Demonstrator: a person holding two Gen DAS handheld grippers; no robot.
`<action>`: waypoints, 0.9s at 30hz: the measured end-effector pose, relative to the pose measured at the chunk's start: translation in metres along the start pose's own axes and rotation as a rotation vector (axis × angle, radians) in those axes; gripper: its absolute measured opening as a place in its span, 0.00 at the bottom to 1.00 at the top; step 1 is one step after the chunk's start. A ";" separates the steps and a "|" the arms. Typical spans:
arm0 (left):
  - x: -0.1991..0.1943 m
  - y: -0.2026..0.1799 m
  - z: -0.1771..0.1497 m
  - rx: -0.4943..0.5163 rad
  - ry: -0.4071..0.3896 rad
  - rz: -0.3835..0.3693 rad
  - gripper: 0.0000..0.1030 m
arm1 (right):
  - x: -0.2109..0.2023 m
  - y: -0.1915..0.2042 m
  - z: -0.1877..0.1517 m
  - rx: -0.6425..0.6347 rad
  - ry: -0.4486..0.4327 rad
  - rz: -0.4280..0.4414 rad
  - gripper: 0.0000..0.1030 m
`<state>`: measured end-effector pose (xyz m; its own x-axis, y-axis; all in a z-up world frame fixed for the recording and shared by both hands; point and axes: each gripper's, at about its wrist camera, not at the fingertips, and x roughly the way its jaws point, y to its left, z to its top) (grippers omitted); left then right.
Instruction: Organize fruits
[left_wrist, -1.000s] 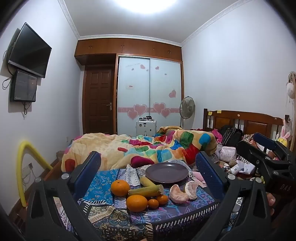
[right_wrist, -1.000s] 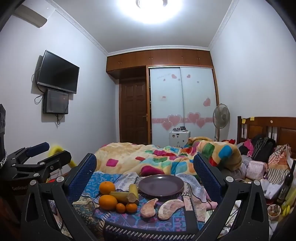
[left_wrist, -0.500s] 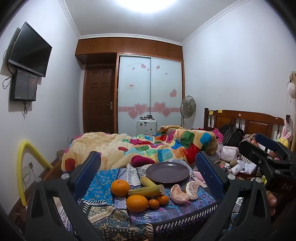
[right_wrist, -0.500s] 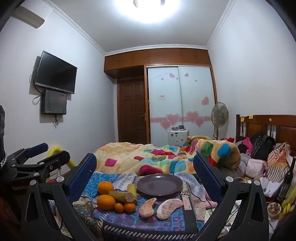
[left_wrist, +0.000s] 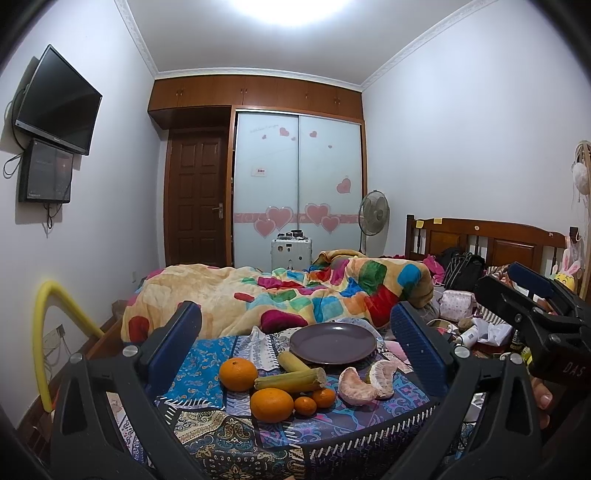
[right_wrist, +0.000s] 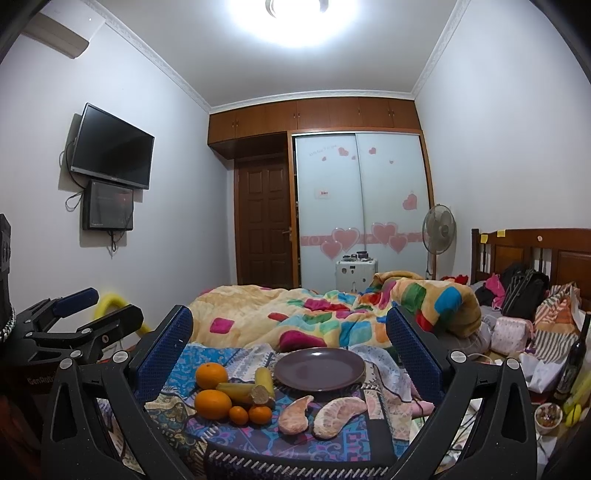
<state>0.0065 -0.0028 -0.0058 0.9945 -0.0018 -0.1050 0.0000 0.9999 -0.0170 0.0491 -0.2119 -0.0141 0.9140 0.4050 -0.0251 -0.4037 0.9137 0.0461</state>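
An empty purple plate (left_wrist: 332, 343) (right_wrist: 319, 368) sits on a patterned cloth. In front of it lie two large oranges (left_wrist: 271, 404) (right_wrist: 212, 404), two small oranges (left_wrist: 323, 397) (right_wrist: 260, 414), two yellow-green stalk pieces (left_wrist: 290, 380) (right_wrist: 241, 392) and two peeled pomelo segments (left_wrist: 356, 387) (right_wrist: 340, 410). My left gripper (left_wrist: 295, 354) is open and empty, back from the fruit. My right gripper (right_wrist: 288, 354) is open and empty, back from the fruit. Each gripper shows at the edge of the other's view (left_wrist: 535, 317) (right_wrist: 74, 325).
The cloth covers a dark crate-like stand (left_wrist: 354, 439). Behind it is a bed with a colourful quilt (left_wrist: 295, 291). Bags and clutter (right_wrist: 524, 325) lie at right by the wooden headboard. A yellow tube (left_wrist: 48, 332) stands at left.
Both views have tilted up very slightly. The fruit and plate have not moved.
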 end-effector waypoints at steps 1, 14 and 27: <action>0.000 0.000 0.000 0.000 0.000 0.000 1.00 | 0.000 0.000 0.000 0.000 -0.001 0.000 1.00; -0.002 -0.001 0.004 -0.003 0.002 -0.002 1.00 | 0.000 0.000 0.000 -0.004 -0.002 0.002 1.00; -0.003 0.000 0.005 -0.004 -0.001 -0.004 1.00 | -0.001 0.002 -0.002 -0.006 -0.003 0.001 1.00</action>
<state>0.0037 -0.0027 -0.0005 0.9946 -0.0055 -0.1035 0.0033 0.9998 -0.0212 0.0477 -0.2107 -0.0161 0.9138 0.4055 -0.0219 -0.4045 0.9136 0.0406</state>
